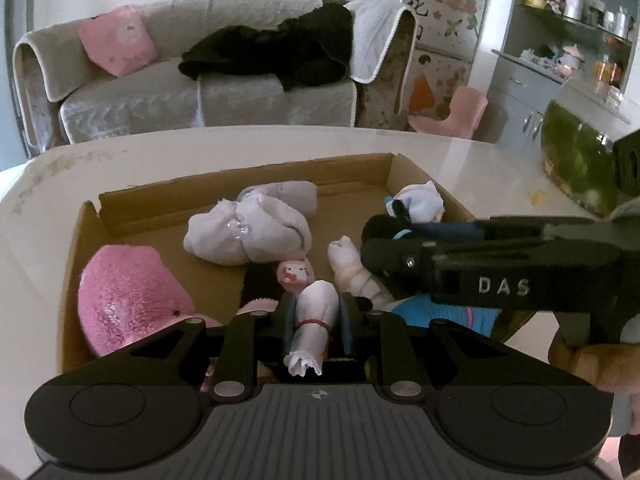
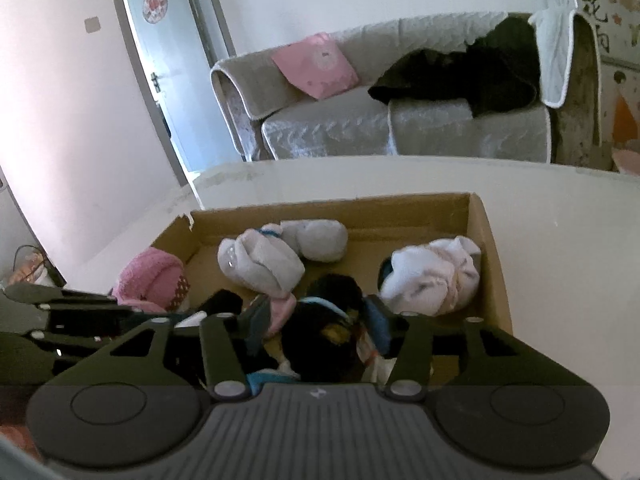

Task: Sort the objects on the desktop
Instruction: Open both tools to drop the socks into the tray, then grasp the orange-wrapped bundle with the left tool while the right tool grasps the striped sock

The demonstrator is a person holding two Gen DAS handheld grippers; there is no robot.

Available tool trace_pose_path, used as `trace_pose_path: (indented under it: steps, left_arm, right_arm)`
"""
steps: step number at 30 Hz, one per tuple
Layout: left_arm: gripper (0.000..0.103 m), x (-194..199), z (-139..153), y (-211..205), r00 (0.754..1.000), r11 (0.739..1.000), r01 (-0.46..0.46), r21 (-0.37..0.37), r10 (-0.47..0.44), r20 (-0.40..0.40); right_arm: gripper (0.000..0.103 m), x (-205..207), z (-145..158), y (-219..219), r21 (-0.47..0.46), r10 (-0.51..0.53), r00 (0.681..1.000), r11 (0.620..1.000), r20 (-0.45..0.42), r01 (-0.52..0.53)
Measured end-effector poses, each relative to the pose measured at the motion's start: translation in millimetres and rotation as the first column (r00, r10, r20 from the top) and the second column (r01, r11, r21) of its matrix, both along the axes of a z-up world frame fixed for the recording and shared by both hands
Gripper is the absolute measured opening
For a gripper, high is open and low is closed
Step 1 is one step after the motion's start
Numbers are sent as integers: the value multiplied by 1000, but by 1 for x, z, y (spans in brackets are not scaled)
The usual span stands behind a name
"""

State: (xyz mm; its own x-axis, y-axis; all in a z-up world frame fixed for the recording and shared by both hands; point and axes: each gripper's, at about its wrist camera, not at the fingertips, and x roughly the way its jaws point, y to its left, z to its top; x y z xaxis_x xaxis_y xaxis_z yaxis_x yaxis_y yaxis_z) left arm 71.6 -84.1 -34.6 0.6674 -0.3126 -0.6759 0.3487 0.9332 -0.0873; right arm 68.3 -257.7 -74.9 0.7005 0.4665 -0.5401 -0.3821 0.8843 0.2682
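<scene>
The left tool is clamped on a small white sock roll. This roll is tied near its lower end with a thin red band, and its frilled cuff hangs out below the pads. On its top sits a little pink cat face with a red bow. It is held just above the near part of the cardboard box, which stands on the pale surface.

The right tool has its blue-padded fingers on both sides of a black sock bundle with a light blue trim. Whether the pads press on the bundle I cannot tell, because the picture is dark and a little blurred there. The bundle is at the near side of the same box. In the left wrist view this tool comes in from the right, over the near right corner of the box.

Inside the box lie several rolled socks. A grey-white pair is in the middle, toward the far wall. A fluffy pink one is at the left side. A white and pale pink bundle is in the far right corner. A white roll with stripes lies just beside the right tool, and a bright blue sock is under that tool.
</scene>
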Motion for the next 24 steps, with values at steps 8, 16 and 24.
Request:
trace_pose_path:
  steps: [8,16,24]
  left_arm:
    - [84,-15,19,12,992,999,-50,-7,51,118]
    - [99,-92,43,40,979,991,-121,-49,127,161]
    - [100,-185,20,40,949,956,-293,36,286,133]
  right_arm:
    - [65,-19,13,-8,-6,-19,995,1000,99,20]
    - [78,-99,30,-30,-13,-9,982,1000,190,12]
    - [89,-162,2,1,14,44,988,999,149,-46]
